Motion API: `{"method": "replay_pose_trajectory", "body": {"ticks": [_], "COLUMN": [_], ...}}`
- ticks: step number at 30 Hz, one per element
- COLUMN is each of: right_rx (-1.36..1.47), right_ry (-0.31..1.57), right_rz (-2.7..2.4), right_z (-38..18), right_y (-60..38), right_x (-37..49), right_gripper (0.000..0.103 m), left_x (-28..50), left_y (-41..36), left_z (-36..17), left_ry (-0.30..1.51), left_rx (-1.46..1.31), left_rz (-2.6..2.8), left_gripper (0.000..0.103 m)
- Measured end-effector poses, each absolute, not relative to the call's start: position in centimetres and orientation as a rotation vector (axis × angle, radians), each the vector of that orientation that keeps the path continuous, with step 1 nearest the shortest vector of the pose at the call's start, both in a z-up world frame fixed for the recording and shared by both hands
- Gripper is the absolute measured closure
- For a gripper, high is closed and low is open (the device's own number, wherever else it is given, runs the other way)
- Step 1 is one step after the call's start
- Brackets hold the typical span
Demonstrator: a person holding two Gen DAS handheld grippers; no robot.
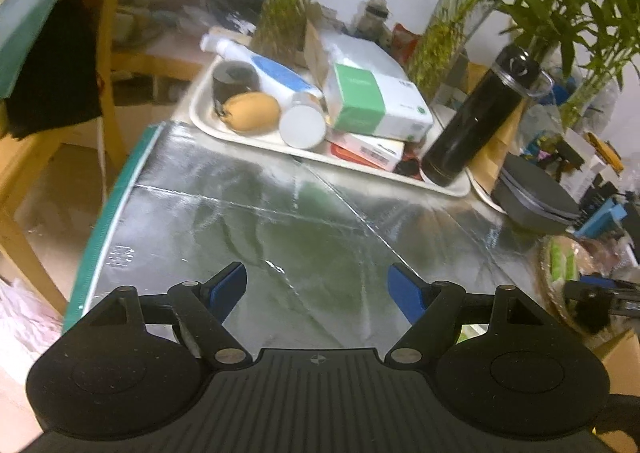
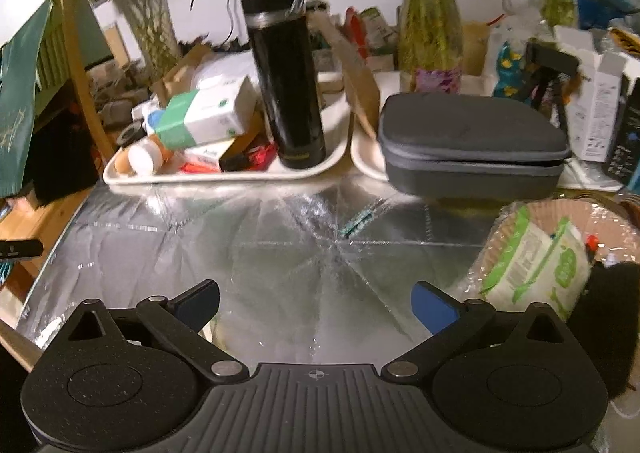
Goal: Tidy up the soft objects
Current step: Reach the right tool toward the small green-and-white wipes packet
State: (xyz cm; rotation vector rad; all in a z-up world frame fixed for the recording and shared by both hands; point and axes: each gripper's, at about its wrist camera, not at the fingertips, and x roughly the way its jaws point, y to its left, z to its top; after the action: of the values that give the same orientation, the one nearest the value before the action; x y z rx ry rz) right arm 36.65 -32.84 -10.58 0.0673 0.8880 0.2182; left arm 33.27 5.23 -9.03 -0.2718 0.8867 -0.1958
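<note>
**Both claws empty above the foil, soft things not yet touched**

The left claw stands wide open over the crinkled silver sheet that covers the surface, with nothing between its blue pads. The right claw is likewise spread and empty, aimed at the same bare stretch of foil.

The likely soft items sit in two places. A green-and-white tissue pack lies piled on other boxes in the white tray at the far edge, next to a tall black flask and a white bottle. A second green-printed packet rests in a basket just beside the right claw.

The risks, as I judge them: reaching into the crowded tray could knock the upright flask over, since it stands close beside the pack at the near rim. Pulling the pack off the stack may drag the boxes under it. A soft packet can also crumple and slip from a shallow pinch. The loose foil might snag on a low fingertip and shift.
</note>
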Motion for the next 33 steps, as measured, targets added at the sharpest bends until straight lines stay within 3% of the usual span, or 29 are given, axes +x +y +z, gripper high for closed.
{"method": "replay_pose_trajectory", "body": {"ticks": [2,25,33], "right_rx": [0.059,0.142,0.011], "right_ry": [0.917,1.102,1.043], "right_rz": [0.237,0.275,0.339], "right_z": [-11.2,-13.2,-13.0], "right_y": [-32.6,-31.2,-30.1], "right_x": [37.2,35.1,36.3], "right_gripper": [0.006,0.006,0.006], "left_x": [33.5,32.0,32.4], "left_y": [5.0,4.6,4.7], "left_z": [-9.3,-12.0,-11.8], "left_ry": [0.903,1.116,1.117], "left_rx": [-0.271,-0.287,-0.254], "left_rz": [-0.212,-0.285,-0.302], "left_gripper": [0.025,0.025,0.025]}}
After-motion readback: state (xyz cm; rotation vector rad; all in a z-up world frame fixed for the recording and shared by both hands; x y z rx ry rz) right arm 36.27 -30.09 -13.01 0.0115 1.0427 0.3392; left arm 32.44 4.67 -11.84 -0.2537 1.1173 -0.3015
